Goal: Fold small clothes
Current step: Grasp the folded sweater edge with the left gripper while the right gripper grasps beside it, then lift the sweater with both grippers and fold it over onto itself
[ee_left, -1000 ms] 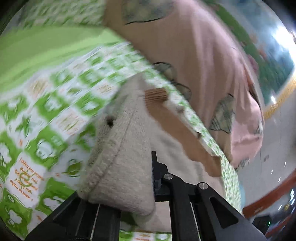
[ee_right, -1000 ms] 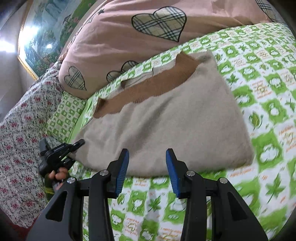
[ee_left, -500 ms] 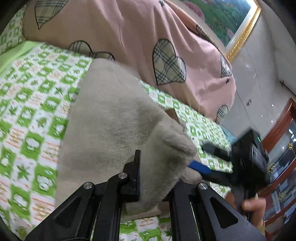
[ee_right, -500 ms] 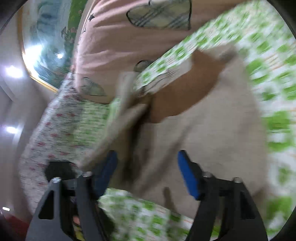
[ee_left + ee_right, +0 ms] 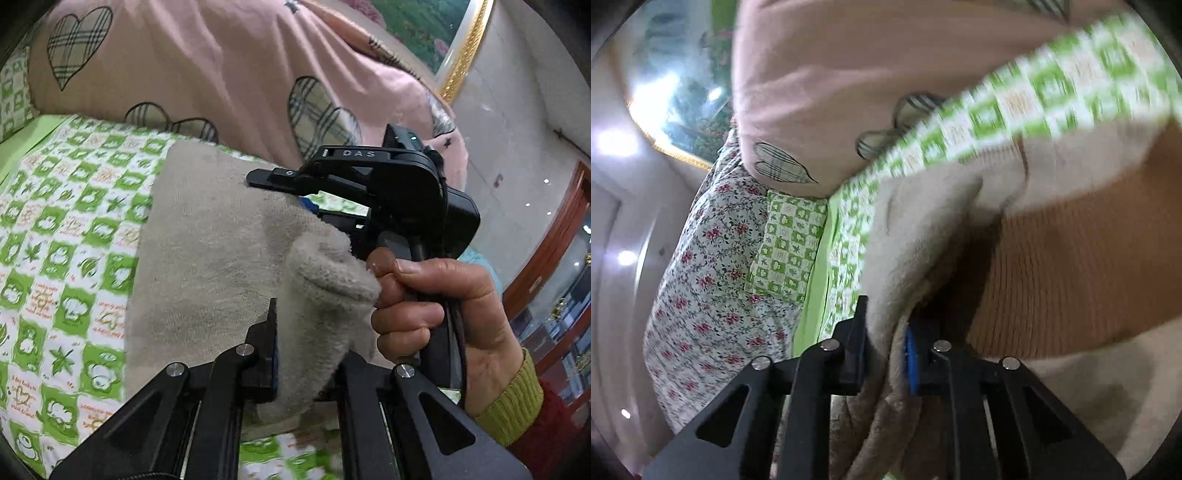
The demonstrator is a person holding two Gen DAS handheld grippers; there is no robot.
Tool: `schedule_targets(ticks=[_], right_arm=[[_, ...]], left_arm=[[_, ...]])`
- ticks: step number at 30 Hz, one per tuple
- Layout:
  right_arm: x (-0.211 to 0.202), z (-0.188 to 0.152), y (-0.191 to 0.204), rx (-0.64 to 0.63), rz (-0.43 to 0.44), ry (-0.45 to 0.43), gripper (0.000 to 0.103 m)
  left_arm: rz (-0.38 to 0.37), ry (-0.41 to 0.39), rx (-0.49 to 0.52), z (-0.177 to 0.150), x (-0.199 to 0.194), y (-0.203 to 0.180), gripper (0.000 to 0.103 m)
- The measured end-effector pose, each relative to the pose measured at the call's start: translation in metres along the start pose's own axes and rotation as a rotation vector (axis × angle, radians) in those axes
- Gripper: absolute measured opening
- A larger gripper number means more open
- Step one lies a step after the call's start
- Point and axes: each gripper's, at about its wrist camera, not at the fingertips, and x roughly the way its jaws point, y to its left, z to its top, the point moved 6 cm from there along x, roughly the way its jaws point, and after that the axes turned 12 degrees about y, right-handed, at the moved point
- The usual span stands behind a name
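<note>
A small beige fleece garment [image 5: 207, 258] with a brown ribbed band [image 5: 1071, 273] lies on the green-and-white patterned bedsheet [image 5: 62, 229]. My left gripper [image 5: 306, 354] is shut on a bunched corner of the garment, lifted off the sheet. My right gripper [image 5: 886, 343] is shut on another fold of the same garment [image 5: 916, 229], close to the brown band. In the left wrist view the right gripper's black body [image 5: 388, 195] and the hand holding it [image 5: 436, 306] sit just beyond the lifted corner, almost touching it.
A pink quilt with plaid hearts [image 5: 207, 66] is piled along the back of the bed. A floral pillow [image 5: 713, 266] and a green patterned pillow [image 5: 786, 243] lie at the left. A gold-framed picture [image 5: 454, 48] hangs on the wall.
My right gripper went from open above the garment to shut on a fold. My left gripper carried its corner across until the two grippers are next to each other.
</note>
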Motion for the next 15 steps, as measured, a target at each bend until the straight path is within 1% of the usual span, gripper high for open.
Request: schedule_targets(ticks=[3, 4, 6, 8, 11, 13, 14, 15], right_arm=[[-0.034, -0.002, 0.009, -0.081, -0.087, -0.055, 0.017], [-0.046, -0.004, 0.009, -0.093, -0.114, -0.072, 0.017], [-0.072, -0.009, 0.0, -0.108, -0.182, -0.105, 0.017], [-0.094, -0.015, -0.019, -0.09, -0.244, -0.118, 0.017], [-0.109, -0.024, -0.05, -0.045, -0.336, -0.113, 0.017], [-0.112, -0.03, -0.069, -0.029, -0.387, -0.102, 0.017], [-0.111, -0.032, -0.077, -0.029, -0.42, -0.095, 0.017], [-0.111, -0.034, -0.083, -0.033, -0.446, -0.088, 0.017]], left_arm=[[-0.043, -0.005, 0.04, 0.005, 0.004, -0.025, 0.006], [-0.065, 0.004, 0.065, 0.004, 0.01, -0.041, 0.007], [-0.092, 0.022, 0.091, 0.002, 0.021, -0.059, 0.007], [-0.122, 0.061, 0.112, -0.006, 0.045, -0.078, 0.007], [-0.137, 0.129, 0.119, -0.018, 0.075, -0.09, 0.007], [-0.146, 0.191, 0.113, -0.028, 0.096, -0.094, 0.007], [-0.151, 0.209, 0.105, -0.029, 0.102, -0.093, 0.007], [-0.162, 0.231, 0.081, -0.032, 0.108, -0.092, 0.007]])
